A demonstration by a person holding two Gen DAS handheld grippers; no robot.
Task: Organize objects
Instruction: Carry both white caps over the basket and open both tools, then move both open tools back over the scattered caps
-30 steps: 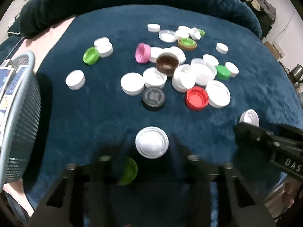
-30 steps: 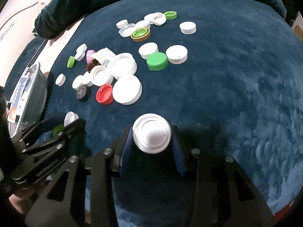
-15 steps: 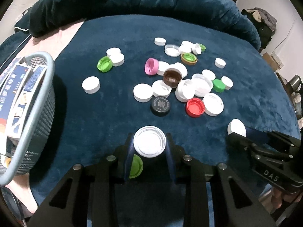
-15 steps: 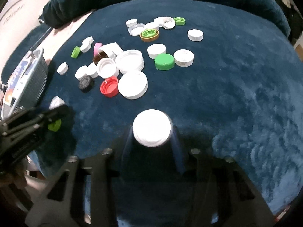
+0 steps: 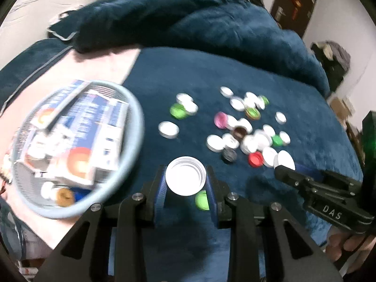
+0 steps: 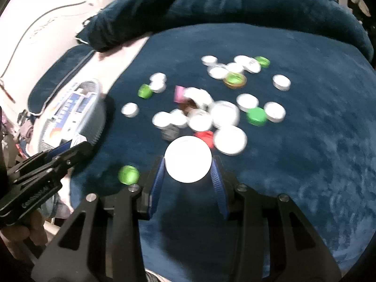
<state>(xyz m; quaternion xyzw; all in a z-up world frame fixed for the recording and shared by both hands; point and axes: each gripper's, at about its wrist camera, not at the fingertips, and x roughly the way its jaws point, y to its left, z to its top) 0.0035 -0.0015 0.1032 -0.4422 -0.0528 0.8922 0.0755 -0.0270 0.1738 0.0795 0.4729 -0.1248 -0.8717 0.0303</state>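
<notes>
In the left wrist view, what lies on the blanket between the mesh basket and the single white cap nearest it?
Nothing: between the mesh basket and the single white cap only bare dark blue blanket shows in the left wrist view.

My left wrist view rides just behind the left claw [image 5: 185, 183], tilted steeply down over the blue blanket [image 5: 211, 75], mesh basket [image 5: 131, 108] close on its left. My right wrist view sits behind the right claw [image 6: 188, 166], also pitched down, basket farther left. Both share the scattered caps [image 5: 246, 127] ahead, and each catches the other claw at its edge.
</notes>
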